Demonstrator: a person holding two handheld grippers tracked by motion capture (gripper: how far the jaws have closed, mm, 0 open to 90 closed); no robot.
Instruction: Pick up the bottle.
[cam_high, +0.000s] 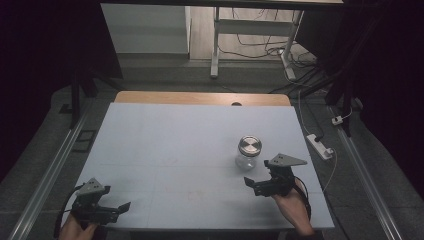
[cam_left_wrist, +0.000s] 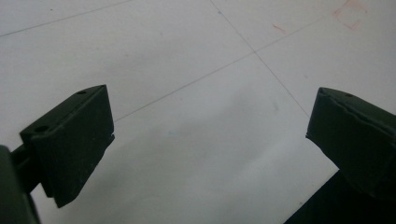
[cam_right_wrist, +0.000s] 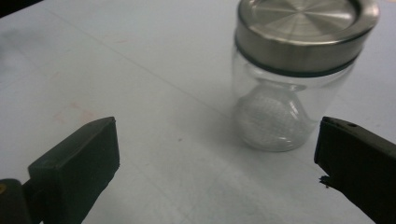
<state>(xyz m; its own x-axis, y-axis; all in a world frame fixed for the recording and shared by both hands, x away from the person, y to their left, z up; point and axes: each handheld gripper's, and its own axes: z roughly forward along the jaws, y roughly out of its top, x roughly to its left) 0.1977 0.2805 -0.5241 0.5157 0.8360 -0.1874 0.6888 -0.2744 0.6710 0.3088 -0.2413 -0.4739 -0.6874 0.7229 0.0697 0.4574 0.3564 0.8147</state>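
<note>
In the high view, a glass jar (cam_high: 248, 152) with a metal lid (cam_high: 249, 145) stands right of centre on the white tabletop (cam_high: 170, 150). The right tongs (cam_high: 257, 184) are near it, lower right; the left tongs (cam_high: 117, 210) are at the lower left.

In the left gripper view, the jaws stand apart over bare tabletop.

In the right gripper view, the jaws stand apart, with the jar (cam_right_wrist: 280, 93) at the upper right, untouched.

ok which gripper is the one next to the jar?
The right gripper, open, just in front of and right of the glass jar with the metal lid. The left gripper sits at the table's near-left corner, far from the jar.
</note>
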